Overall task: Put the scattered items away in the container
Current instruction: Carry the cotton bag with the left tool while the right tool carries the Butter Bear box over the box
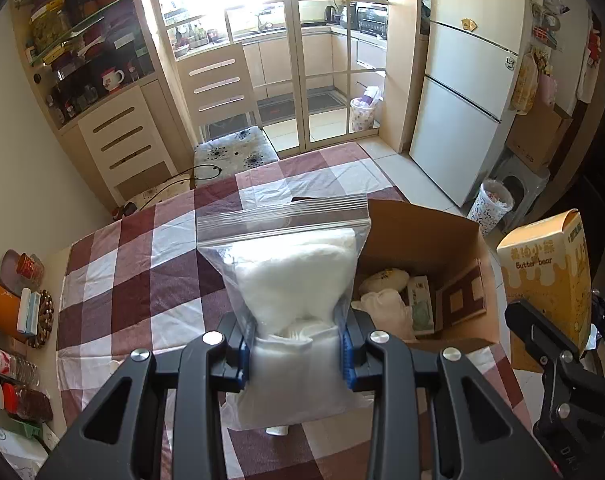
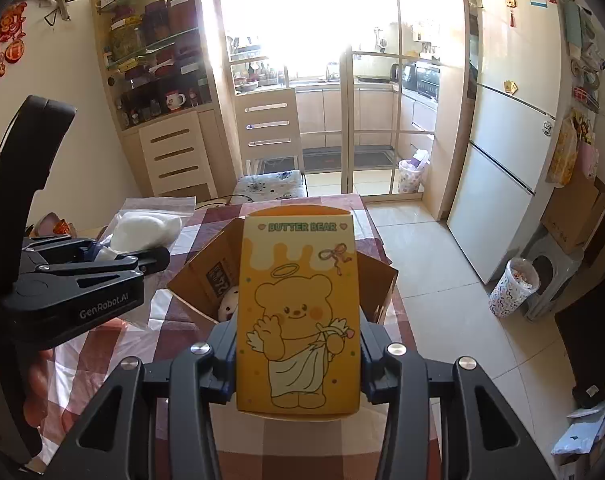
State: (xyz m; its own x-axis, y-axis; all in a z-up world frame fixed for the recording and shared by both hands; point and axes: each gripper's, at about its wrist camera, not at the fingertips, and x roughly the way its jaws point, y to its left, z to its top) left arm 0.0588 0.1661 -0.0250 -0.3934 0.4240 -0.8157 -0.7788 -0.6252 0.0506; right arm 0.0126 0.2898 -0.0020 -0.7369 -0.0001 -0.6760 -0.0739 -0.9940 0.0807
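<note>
My left gripper [image 1: 296,354] is shut on a clear zip bag of white stuff [image 1: 294,276] and holds it upright above the checked tablecloth, just left of the open cardboard box [image 1: 426,232]. The bag also shows in the right wrist view [image 2: 146,226], as does the left gripper [image 2: 138,258]. My right gripper [image 2: 298,360] is shut on a yellow Butter Bear box [image 2: 298,308], held upright in front of the cardboard box [image 2: 376,280]. The yellow box also shows at the right of the left wrist view [image 1: 546,276]. The cardboard box holds a plush toy [image 1: 384,278], white cloth [image 1: 386,308] and a small packet [image 1: 422,304].
The table [image 1: 142,264] has a red-and-white checked cloth. Jars, bottles and a coaster [image 1: 42,318] crowd its left edge. A chair [image 1: 230,152] stands at the far end. A fridge [image 1: 458,120], a stool [image 1: 518,184] and patterned bins [image 1: 490,204] stand to the right.
</note>
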